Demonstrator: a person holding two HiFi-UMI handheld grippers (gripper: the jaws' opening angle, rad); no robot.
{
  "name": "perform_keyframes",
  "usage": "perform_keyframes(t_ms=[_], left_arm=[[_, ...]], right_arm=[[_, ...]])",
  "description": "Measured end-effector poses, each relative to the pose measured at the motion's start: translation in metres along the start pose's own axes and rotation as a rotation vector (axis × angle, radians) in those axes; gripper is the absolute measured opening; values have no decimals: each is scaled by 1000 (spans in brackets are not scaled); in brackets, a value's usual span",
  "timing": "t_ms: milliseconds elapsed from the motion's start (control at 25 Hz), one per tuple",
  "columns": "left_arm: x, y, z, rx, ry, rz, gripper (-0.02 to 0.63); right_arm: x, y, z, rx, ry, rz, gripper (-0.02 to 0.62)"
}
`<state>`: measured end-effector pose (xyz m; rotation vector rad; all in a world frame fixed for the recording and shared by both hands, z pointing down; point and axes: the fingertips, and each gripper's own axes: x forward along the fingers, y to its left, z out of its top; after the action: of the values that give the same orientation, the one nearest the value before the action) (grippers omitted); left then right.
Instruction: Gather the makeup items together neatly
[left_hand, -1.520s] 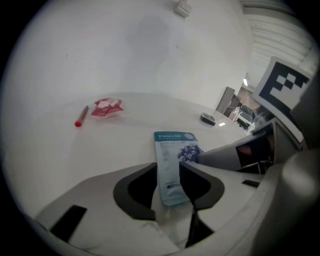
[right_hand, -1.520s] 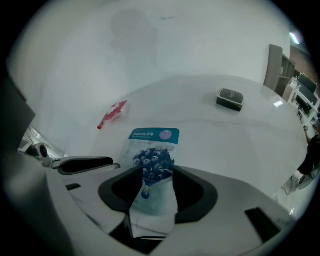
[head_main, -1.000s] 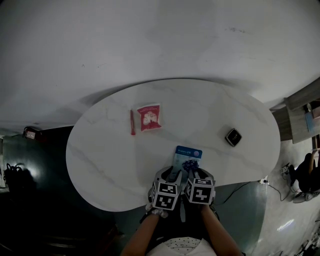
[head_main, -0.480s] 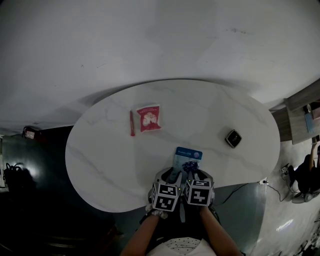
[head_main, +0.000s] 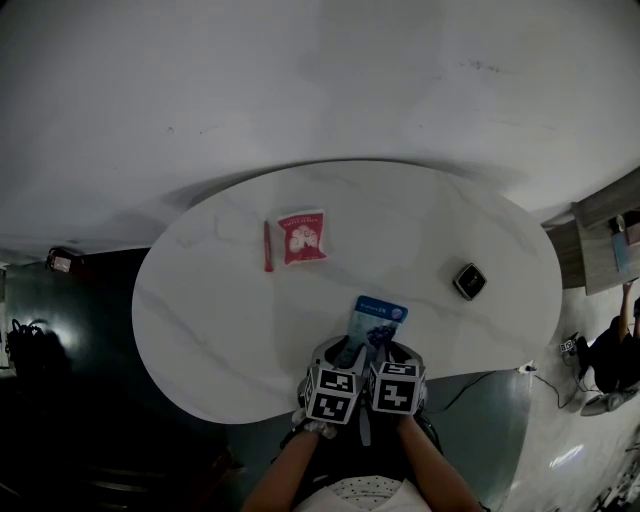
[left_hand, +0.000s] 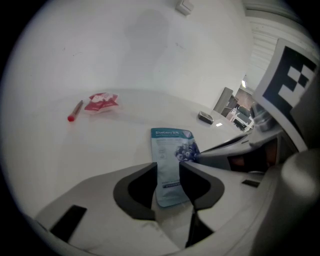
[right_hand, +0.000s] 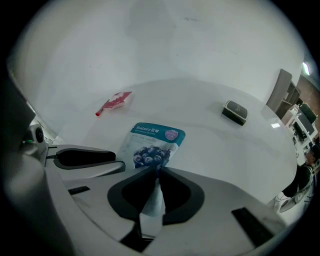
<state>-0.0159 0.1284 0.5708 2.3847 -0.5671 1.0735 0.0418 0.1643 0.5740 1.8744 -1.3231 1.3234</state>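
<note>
A blue blueberry sachet (head_main: 378, 318) lies near the front edge of the white oval table (head_main: 200, 300). My right gripper (right_hand: 156, 172) has just been closing and is now shut on the sachet's (right_hand: 152, 145) near edge. My left gripper (left_hand: 167, 172) stands open beside it, with the sachet's (left_hand: 172, 150) near end showing between its jaws. Both grippers (head_main: 350, 352) (head_main: 385, 348) sit side by side at the table's front. Far back on the left lie a red sachet (head_main: 302, 237) and a thin red stick (head_main: 267, 246). A black compact (head_main: 467, 281) lies at the right.
The table's front edge runs just under the grippers. Beyond the table on the left the floor is dark. At the far right stand furniture (head_main: 610, 240) and a person (head_main: 612, 350).
The right jaws have closed onto the blue sachet, and the sachet has tilted slightly. Both hands have stayed where they were.
</note>
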Motion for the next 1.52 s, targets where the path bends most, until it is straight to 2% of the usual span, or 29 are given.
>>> perform_keyframes(t_ms=[280,800,1200,1520], left_arm=[[-1,-2,-2,-7,2,10,176],[-13,12,12,-53,-56,42,176],[-19,13,40,-65,-122,55,176],[-22,19,65,-87,-167,83,176]], right_arm=[[2,-1,0,22,-11,37,32],[-8,-5,15,55,-44,87,28],[-24,-3,50,65,-122,141,26],[-34,-7,94,37,-178,189,26]])
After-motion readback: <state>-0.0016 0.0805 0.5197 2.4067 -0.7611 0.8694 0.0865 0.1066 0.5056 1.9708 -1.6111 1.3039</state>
